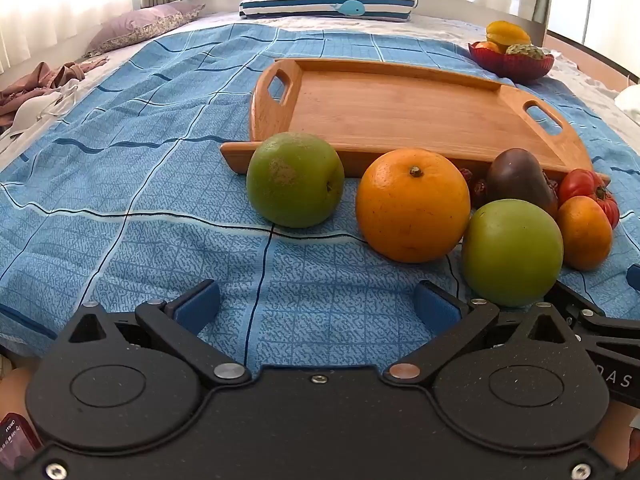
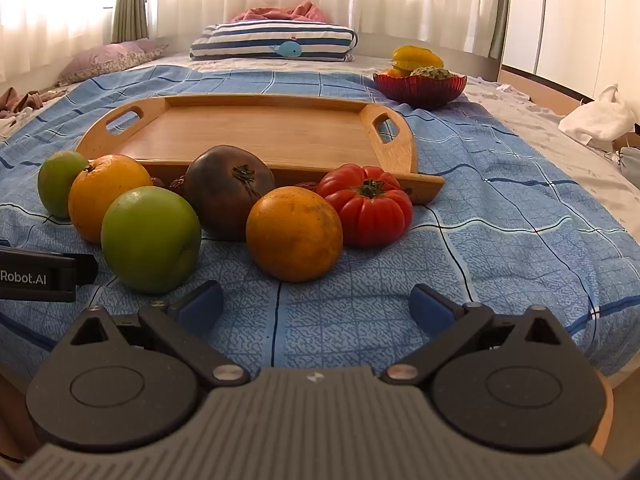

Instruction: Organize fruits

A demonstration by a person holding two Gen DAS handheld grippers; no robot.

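A wooden tray point(image 1: 400, 112) point(image 2: 260, 132) with nothing in it lies on the blue bedspread. Fruits sit in a row in front of it: a green fruit point(image 1: 295, 179) point(image 2: 60, 182), a large orange point(image 1: 413, 205) point(image 2: 106, 194), a second green fruit point(image 1: 512, 252) point(image 2: 151, 239), a dark purple fruit point(image 1: 520, 178) point(image 2: 228, 196), a smaller orange point(image 1: 585, 233) point(image 2: 294, 233) and a ribbed red tomato point(image 1: 592, 190) point(image 2: 370, 206). My left gripper point(image 1: 318, 306) hangs open near the large orange, holding nothing. My right gripper point(image 2: 316, 304) is open just short of the smaller orange.
A red bowl point(image 1: 512, 64) point(image 2: 420, 88) of other fruit stands behind the tray on the right. A striped whale pillow point(image 1: 328, 0) point(image 2: 272, 42) lies at the head of the bed. Clothes point(image 1: 36, 92) lie at the left, white cloth point(image 2: 600, 118) at the right.
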